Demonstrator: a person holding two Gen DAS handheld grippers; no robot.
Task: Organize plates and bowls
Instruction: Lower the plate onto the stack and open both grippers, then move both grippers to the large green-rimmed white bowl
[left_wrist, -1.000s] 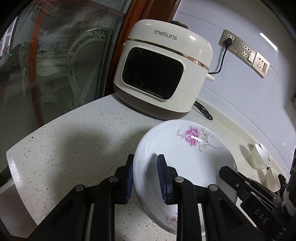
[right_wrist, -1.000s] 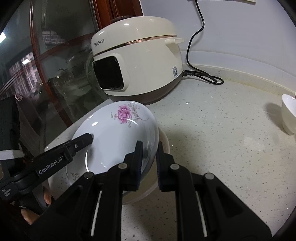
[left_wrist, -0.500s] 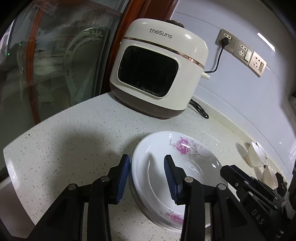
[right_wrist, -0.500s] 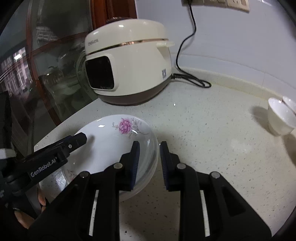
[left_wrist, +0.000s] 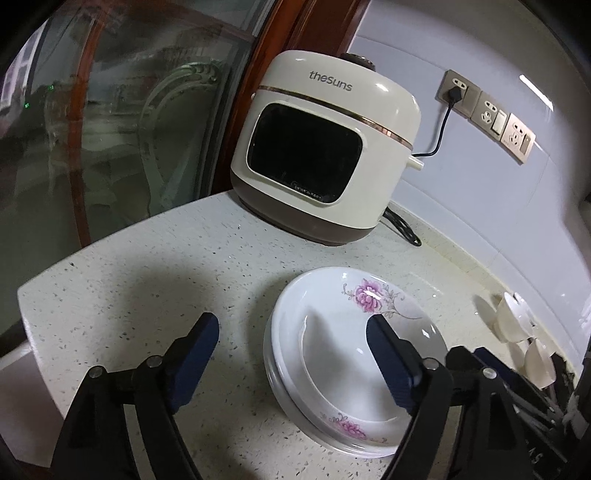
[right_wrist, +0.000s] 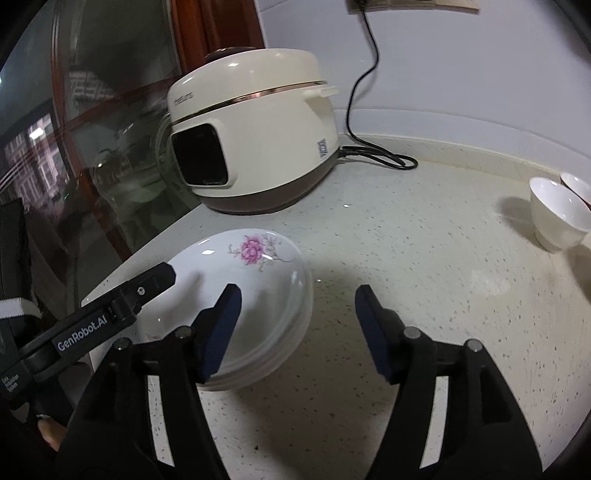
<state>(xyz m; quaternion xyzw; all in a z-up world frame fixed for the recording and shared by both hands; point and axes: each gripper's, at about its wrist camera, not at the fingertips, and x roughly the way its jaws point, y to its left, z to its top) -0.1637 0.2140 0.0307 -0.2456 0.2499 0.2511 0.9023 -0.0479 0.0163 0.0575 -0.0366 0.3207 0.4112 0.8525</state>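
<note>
While jaws open, both tools (left_wrist: 291, 354) (right_wrist: 297, 317) straddle plate (left_wrist: 332, 314).

My speckled countertop (left_wrist: 155, 280) carrying stacked flowered plates (left_wrist: 332, 332), cream rice cooker (left_wrist: 325, 147) sitting behind, white bowls (right_wrist: 557, 214) waiting far right.

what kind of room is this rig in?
Most likely a home kitchen: a speckled stone countertop, a plugged-in rice cooker against the wall by the sockets, stacked floral plates and small white bowls.
</note>
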